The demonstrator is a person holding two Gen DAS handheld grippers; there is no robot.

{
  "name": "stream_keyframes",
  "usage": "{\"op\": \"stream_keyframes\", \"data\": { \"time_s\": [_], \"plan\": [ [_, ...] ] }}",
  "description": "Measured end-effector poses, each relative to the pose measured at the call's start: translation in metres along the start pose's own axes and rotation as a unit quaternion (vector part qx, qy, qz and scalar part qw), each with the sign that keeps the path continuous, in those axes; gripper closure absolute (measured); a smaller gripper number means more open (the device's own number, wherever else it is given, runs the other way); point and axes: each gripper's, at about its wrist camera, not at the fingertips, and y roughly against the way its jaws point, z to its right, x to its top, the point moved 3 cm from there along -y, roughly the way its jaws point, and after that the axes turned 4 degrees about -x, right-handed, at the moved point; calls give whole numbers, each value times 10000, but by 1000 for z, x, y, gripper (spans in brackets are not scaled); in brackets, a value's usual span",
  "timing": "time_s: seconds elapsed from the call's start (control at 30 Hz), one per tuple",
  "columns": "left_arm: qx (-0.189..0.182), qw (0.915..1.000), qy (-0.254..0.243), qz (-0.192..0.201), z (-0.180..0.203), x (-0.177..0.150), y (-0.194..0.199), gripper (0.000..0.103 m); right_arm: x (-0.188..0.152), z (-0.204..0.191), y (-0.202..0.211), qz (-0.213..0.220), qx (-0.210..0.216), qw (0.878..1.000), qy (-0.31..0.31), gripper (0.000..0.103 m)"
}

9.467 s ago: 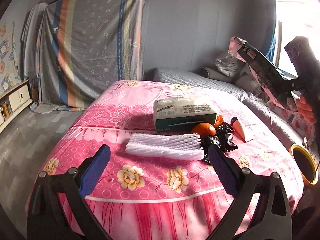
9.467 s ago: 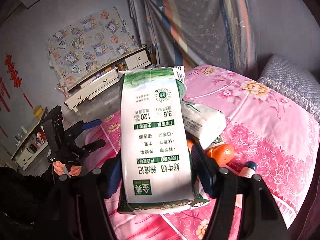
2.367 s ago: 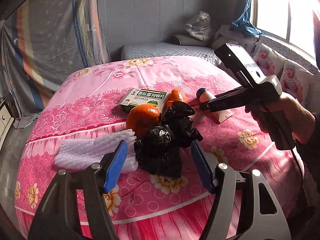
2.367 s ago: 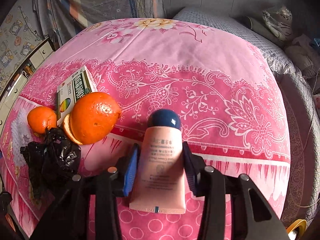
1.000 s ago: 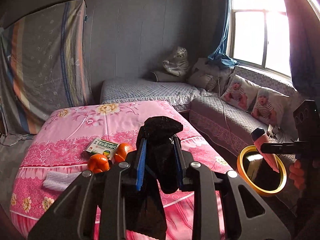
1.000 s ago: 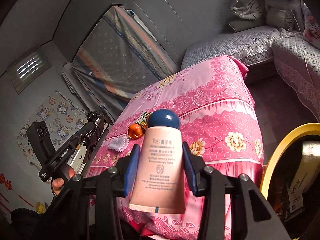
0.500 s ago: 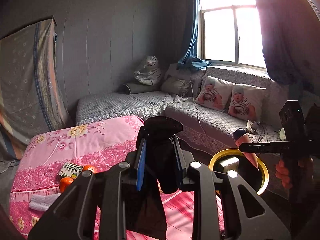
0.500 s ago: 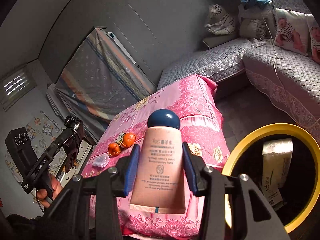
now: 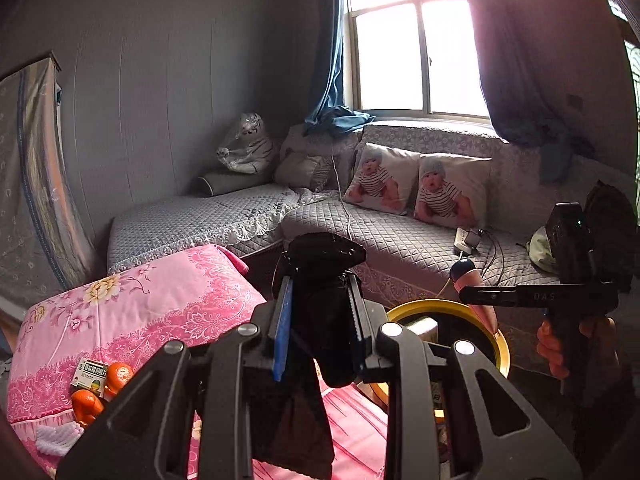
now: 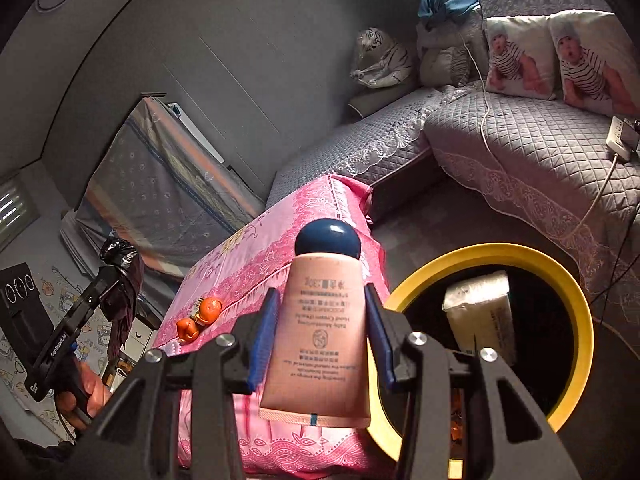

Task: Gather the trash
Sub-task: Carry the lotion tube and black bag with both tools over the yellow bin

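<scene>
Left tool (image 9: 320, 316) clamped on black plastic bag (image 9: 324, 320); right tool (image 10: 320, 332) clamped on hand-cream tube (image 10: 320, 332). Both carried from bed (image 9: 160, 300) to yellow-rimmed bin (image 10: 576, 300); drop pending.

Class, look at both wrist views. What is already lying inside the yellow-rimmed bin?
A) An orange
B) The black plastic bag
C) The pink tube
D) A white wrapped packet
D: a white wrapped packet lies inside the yellow-rimmed bin, while the pink tube is clamped in the right gripper and the black plastic bag in the left gripper.
</scene>
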Motion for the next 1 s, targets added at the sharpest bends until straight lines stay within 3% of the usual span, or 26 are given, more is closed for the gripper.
{"op": "stream_keyframes", "data": {
  "time_s": [0.47,0.73,1.0],
  "plan": [
    [-674,9975,-140,148,39,5,-53,79,-6,60,10,320,-939,9946,-290,63],
    [-1003,9945,-74,-282,61,-9,-103,79,-14,82,9,332,-1365,9896,-324,63],
    [-1351,9881,74,-729,80,-24,-151,79,-24,92,3,147,-1458,9884,-397,63]
  ]
}}
